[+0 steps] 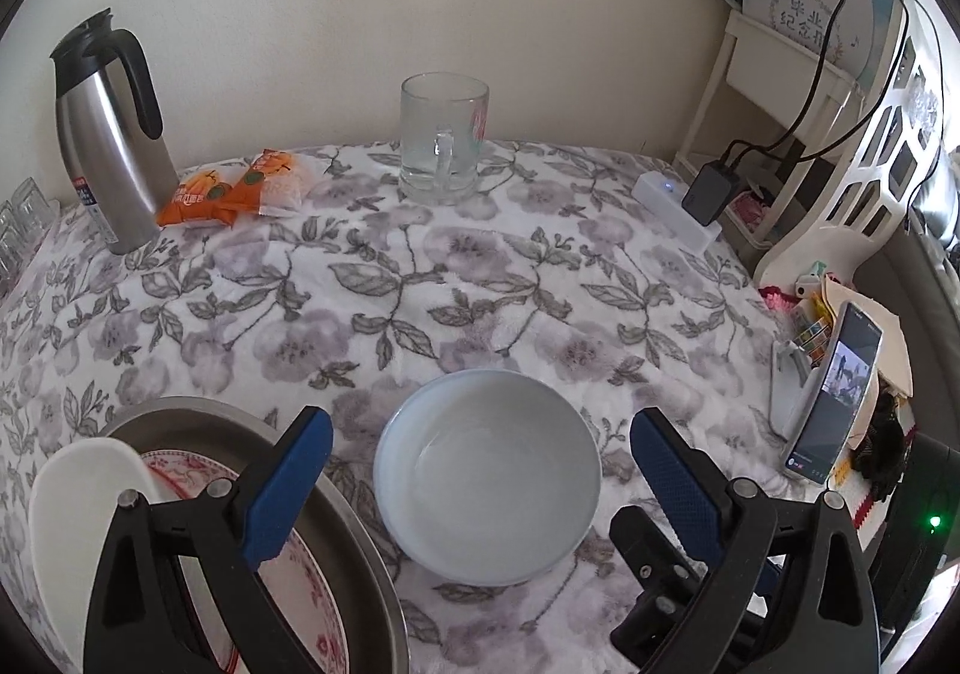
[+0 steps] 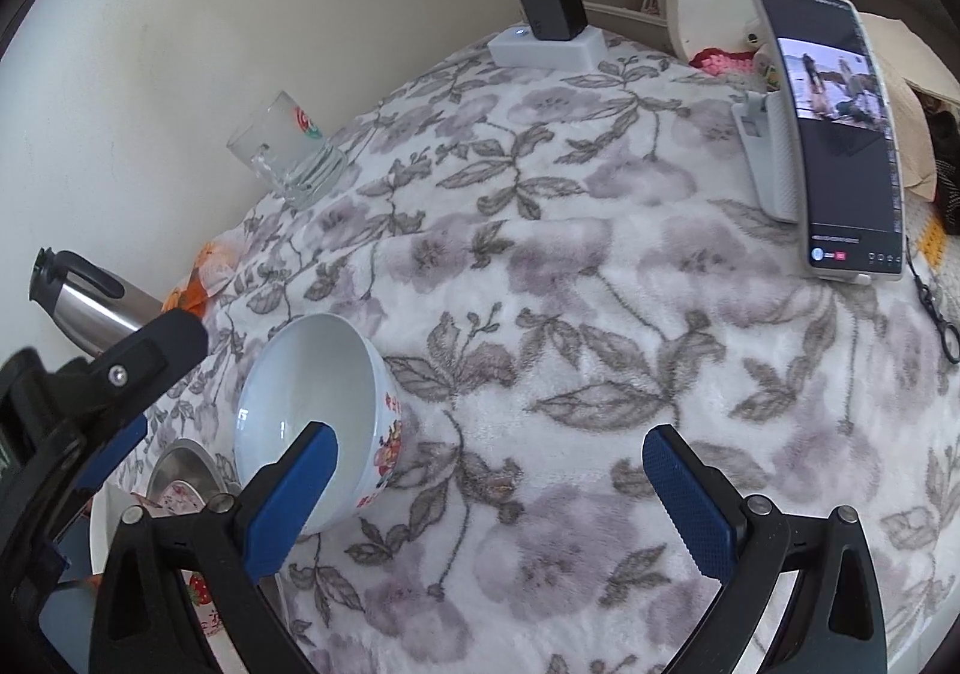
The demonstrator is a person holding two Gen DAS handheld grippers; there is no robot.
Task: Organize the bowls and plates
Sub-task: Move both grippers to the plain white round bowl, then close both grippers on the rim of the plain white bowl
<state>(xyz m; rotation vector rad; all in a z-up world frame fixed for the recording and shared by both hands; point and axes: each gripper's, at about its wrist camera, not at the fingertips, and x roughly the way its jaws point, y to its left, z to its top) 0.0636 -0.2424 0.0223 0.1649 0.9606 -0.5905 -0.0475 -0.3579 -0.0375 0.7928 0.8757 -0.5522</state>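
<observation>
Bowl lined up, nothing gripped yet.
Your left gripper (image 1: 480, 449) hung with fingers spread, empty, around the white bowl (image 1: 487, 479) on the desk (image 1: 480, 284); your right gripper (image 2: 489, 464) gaped empty too. Better to pinch one rim wall squarely.

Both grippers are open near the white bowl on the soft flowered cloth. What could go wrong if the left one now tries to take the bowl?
The left gripper is open with the white bowl between its fingers. The bowl looks wide and smooth, so the pads may slip off. The metal tray with the patterned plate lies close on the left; a finger could knock it. The soft cloth may let the bowl tip.
</observation>
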